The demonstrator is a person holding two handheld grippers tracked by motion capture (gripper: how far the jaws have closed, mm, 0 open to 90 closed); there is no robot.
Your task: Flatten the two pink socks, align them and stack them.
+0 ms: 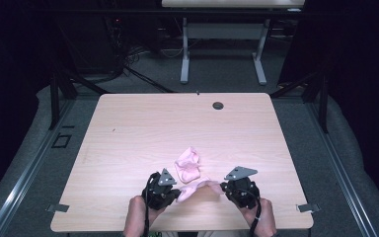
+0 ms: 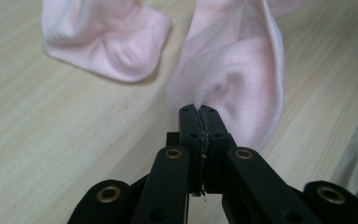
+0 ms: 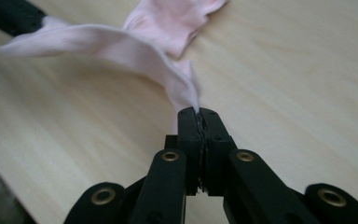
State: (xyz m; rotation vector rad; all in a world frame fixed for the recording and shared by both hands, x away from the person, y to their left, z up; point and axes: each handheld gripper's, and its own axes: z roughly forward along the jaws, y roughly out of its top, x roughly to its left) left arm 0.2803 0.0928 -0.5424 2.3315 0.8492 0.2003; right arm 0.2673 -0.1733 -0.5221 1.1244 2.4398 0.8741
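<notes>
You are holding a pink sock (image 1: pixel 197 186) stretched between your two grippers at the near edge of a light wooden table (image 1: pixel 143 128); your left gripper (image 1: pixel 177 192) has its jaws pressed together on one end of the fabric, seen pinched at the tips in the left gripper view (image 2: pixel 233 84); your right gripper (image 1: pixel 223 187) is clamped the same way on the other end (image 3: pixel 121 46); a second pink sock (image 1: pixel 187 165) lies crumpled on the table just beyond, towards the far side, touching the held one; a small round hole (image 1: pixel 218 105) sits near the table's far edge.
</notes>
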